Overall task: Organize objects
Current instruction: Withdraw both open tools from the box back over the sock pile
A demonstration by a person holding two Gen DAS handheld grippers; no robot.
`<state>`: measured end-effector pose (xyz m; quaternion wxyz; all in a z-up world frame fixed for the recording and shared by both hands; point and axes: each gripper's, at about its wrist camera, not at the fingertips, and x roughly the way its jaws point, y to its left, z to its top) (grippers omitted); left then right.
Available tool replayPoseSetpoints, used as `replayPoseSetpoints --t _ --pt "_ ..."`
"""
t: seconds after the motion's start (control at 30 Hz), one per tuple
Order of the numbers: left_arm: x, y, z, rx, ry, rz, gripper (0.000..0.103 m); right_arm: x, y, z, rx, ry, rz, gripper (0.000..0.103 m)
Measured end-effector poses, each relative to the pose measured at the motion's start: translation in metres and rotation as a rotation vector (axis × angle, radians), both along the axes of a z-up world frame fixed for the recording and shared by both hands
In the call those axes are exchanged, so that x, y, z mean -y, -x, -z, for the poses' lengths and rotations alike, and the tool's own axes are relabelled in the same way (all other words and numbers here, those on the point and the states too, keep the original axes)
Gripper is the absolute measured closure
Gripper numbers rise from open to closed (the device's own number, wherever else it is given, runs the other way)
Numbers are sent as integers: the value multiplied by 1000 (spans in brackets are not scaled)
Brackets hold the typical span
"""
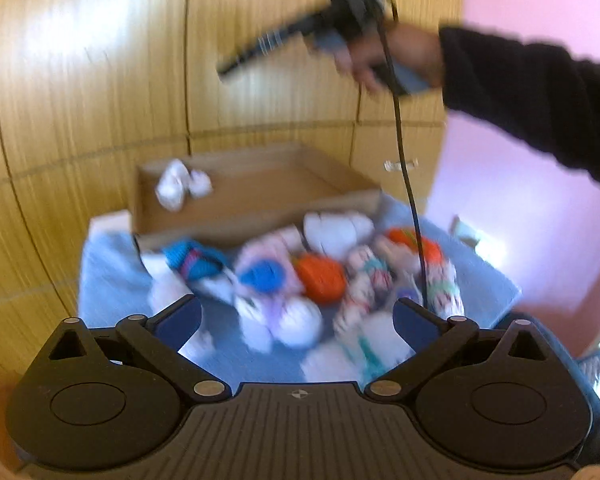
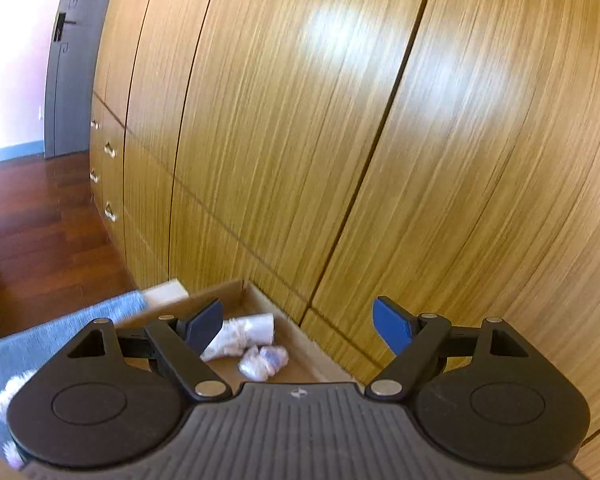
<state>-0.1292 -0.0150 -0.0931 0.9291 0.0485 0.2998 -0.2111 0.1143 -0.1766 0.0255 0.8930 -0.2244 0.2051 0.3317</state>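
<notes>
1. The left gripper [image 1: 296,316] is hovering low over the blue cloth [image 1: 112,276], its jaws standing wide apart and holding nothing.
2. The right gripper [image 2: 298,326] is hanging high above the cardboard box [image 2: 256,300], its jaws likewise spread apart and empty; in the left wrist view it is appearing at upper right, held in the person's right hand [image 1: 384,60], with a black cable [image 1: 404,168] trailing down from it.
3. The heap of rolled socks [image 1: 300,280] is lying on the blue cloth, just ahead of the left gripper's fingertips and between them and the box. The picture is blurred, so single pairs are hard to separate; an orange bundle [image 1: 322,278] and a blue-patched bundle [image 1: 260,276] are sitting near the middle of the heap.
4. The cardboard box is standing beyond the heap, against the wooden cabinet wall [image 2: 380,120]. Pale bundles in the box [image 2: 244,340] are resting in its corner, below the right gripper.
5. Judged step: the sorting is looking to be at an early stage, with few bundles boxed and most of the heap remaining on the cloth.
6. Judged next move: the left gripper is best placed for the next pick. This is calling for a short advance, centring one bundle between the jaws, and closing on it alone, since neighbouring bundles are touching.
</notes>
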Motion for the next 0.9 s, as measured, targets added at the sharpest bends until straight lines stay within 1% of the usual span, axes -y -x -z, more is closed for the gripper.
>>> replayPoseSetpoints --t 0.1,0.23,0.33,0.37,0.53,0.6,0.67,0.7,0.77,0.83,0.87,0.9 --pt "9 0 15 -30 -31 4 3 -5 7 -15 25 -15 -11 23" --pt "21 -9 30 -50 -64 18 3 -4 24 -36 70 -33 -22 21" --pt "22 -7 33 -56 -68 24 3 4 36 -47 83 -60 -13 20" --pt "22 -3 29 -58 -66 25 3 8 42 -50 92 -66 -8 20" --pt "25 1 29 -58 -67 24 3 27 70 -60 109 -91 11 18" --pt "26 2 29 -60 -62 27 3 33 80 -57 105 -104 28 18" --pt "28 5 27 -52 -65 33 3 48 99 -60 81 -137 35 18" --pt "29 7 27 -49 -69 39 3 57 113 -61 78 -159 41 17" --pt "31 9 28 -42 -78 46 3 76 137 -58 78 -195 48 11" --pt "34 10 30 -47 -72 53 3 95 164 -48 74 -232 94 8" --pt "35 10 31 -49 -65 55 3 109 176 -43 65 -246 125 8" --pt "38 10 34 -51 -65 61 3 115 188 -32 56 -255 155 8"
